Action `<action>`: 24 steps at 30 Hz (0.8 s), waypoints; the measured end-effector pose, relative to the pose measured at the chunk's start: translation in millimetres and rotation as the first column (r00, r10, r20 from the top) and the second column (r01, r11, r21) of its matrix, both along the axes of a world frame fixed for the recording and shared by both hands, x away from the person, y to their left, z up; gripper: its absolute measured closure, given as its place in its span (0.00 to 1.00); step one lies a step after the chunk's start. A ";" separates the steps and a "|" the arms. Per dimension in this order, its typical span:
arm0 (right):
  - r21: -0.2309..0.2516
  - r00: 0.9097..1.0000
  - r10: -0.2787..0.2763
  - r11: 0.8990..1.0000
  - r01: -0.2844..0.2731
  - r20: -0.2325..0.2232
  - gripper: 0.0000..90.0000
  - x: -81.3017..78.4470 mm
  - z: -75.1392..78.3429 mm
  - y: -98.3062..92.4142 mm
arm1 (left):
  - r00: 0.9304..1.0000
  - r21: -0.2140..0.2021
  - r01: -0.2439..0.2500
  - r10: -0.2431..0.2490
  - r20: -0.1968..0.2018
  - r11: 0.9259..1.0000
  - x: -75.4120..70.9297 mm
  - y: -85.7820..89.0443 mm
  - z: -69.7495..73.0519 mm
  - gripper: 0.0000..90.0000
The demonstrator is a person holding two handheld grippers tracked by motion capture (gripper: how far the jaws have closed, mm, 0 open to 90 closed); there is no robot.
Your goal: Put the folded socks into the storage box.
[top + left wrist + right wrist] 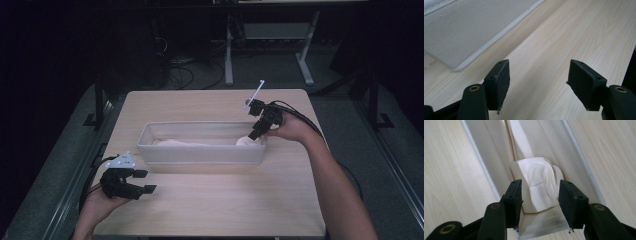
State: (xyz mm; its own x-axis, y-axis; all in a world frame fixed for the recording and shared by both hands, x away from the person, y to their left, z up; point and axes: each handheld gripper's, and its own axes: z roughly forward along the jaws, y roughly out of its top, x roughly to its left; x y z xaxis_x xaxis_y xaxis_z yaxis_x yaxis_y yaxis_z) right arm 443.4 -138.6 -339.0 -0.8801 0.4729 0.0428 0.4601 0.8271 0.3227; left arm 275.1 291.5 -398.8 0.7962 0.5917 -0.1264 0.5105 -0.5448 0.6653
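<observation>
A long white fabric bin lies across the middle of the wooden table. At its right end sits a folded white cloth. My right gripper reaches down into that end, and its jaws press the cloth from both sides; the cloth bulges wider beyond them. My left gripper hovers open and holds nothing, low over the table in front of the bin's left end. In the left gripper view the bin's side wall is at the upper left.
More pale cloth lies flat along the bin's floor towards the left. Bare tabletop stretches in front of the bin. Desk legs and cables stand on the dark floor behind the table.
</observation>
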 end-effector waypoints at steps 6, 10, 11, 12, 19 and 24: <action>0.003 1.000 0.001 1.000 -0.001 0.013 0.58 -4.9 4.9 -1.3 | 1.000 0.007 0.005 -0.005 -0.001 1.000 0.3 -1.1 -0.4 0.38; 0.011 1.000 -0.002 1.000 0.002 0.021 0.57 -8.3 9.3 -3.7 | 1.000 0.013 0.012 -0.012 -0.002 1.000 0.2 -3.1 -0.4 0.38; 0.010 1.000 -0.002 1.000 0.002 0.024 0.57 -9.4 10.4 -4.2 | 1.000 0.013 0.012 -0.012 -0.001 1.000 0.2 -3.0 -0.4 0.38; 0.011 1.000 -0.002 1.000 0.002 0.024 0.56 -10.1 11.0 -4.6 | 1.000 0.013 0.012 -0.012 -0.002 1.000 0.3 -3.1 -0.4 0.38; 0.020 0.999 -0.007 1.000 0.007 0.032 0.53 -16.8 16.7 -6.4 | 1.000 0.010 0.010 -0.010 -0.001 1.000 -0.1 -3.9 -0.4 0.38; 0.024 0.999 -0.008 1.000 0.007 0.038 0.51 -20.3 20.1 -8.4 | 1.000 0.015 0.012 -0.012 0.002 1.000 -0.4 -4.2 0.1 0.37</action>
State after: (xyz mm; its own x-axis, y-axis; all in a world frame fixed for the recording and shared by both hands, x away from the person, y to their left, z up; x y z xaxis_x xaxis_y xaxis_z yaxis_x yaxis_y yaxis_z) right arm 423.1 -147.0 -318.9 -0.8777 0.4788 0.0205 0.4533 0.8156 0.3598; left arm 274.7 287.3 -398.7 0.8035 0.5839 -0.1160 0.5026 -0.5608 0.6580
